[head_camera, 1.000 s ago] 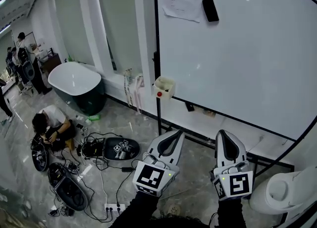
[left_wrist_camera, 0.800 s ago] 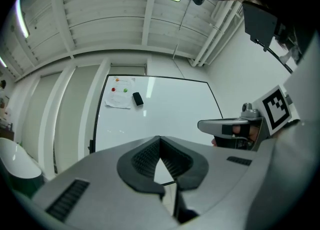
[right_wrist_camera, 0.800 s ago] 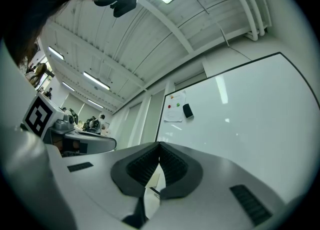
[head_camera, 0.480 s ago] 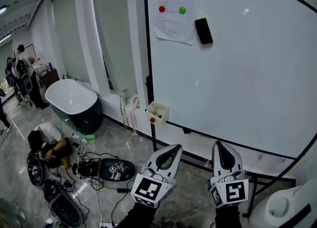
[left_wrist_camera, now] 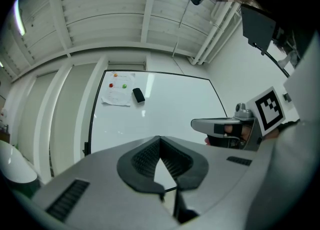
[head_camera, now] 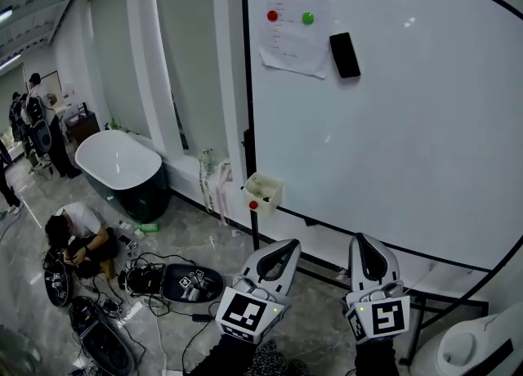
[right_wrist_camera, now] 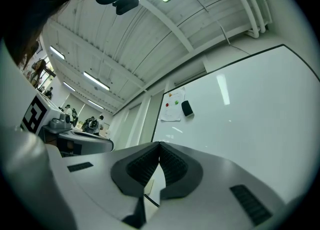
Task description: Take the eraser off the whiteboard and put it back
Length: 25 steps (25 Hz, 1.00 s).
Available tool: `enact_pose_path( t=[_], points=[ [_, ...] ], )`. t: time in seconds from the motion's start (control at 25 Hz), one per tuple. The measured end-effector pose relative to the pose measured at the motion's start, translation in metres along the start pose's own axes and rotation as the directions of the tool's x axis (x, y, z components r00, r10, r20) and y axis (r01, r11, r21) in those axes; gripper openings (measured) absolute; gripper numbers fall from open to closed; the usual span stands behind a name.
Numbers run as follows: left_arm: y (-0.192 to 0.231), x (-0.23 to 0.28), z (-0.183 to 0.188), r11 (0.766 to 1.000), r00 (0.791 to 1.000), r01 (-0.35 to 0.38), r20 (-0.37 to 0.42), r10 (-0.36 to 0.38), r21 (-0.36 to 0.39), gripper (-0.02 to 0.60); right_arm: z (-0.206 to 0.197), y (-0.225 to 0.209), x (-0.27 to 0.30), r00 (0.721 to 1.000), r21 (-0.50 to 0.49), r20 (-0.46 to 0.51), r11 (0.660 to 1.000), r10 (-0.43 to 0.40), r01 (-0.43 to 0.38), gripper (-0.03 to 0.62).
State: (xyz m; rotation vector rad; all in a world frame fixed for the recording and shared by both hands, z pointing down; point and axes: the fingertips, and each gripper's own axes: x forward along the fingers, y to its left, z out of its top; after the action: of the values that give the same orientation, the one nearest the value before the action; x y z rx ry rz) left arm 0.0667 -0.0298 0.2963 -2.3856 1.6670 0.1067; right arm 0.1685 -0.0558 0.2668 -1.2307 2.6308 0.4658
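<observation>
- Head view: the eraser [head_camera: 345, 55] is stuck high on the whiteboard [head_camera: 409, 154], in the upper middle of the frame, just right of a sheet of paper [head_camera: 294, 23]. My left claw [head_camera: 285, 246] and right claw [head_camera: 366, 241] sit at the bottom edge, well below it and touching nothing.
- Left claw view: the jaws are pressed together with nothing between them. The eraser [left_wrist_camera: 138, 95] shows small above them, left of centre.
- Right claw view: these jaws are likewise closed tight and empty. The eraser [right_wrist_camera: 187, 108] lies above and right of the tips.
- I judge nothing done yet: reaching up, pulling the eraser off and putting it back all remain.
</observation>
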Motion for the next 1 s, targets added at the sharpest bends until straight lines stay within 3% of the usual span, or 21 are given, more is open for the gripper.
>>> enact_pose_path(
  t=[0.44, 1.0],
  points=[
    [0.032, 0.046, -0.009, 0.998, 0.997, 0.057, 0.048, -0.056, -0.008, 0.006, -0.001, -0.017, 0.049, 0.998, -0.057, 0.037, 0.997, -0.041, 0.043, 0.008],
    [0.112, 0.137, -0.025, 0.985, 0.983, 0.169, 0.071, -0.166, -0.03, 0.006, -0.018, -0.043, 0.152, 0.99, -0.134, 0.037, 0.981, -0.133, 0.137, 0.008]
  ],
)
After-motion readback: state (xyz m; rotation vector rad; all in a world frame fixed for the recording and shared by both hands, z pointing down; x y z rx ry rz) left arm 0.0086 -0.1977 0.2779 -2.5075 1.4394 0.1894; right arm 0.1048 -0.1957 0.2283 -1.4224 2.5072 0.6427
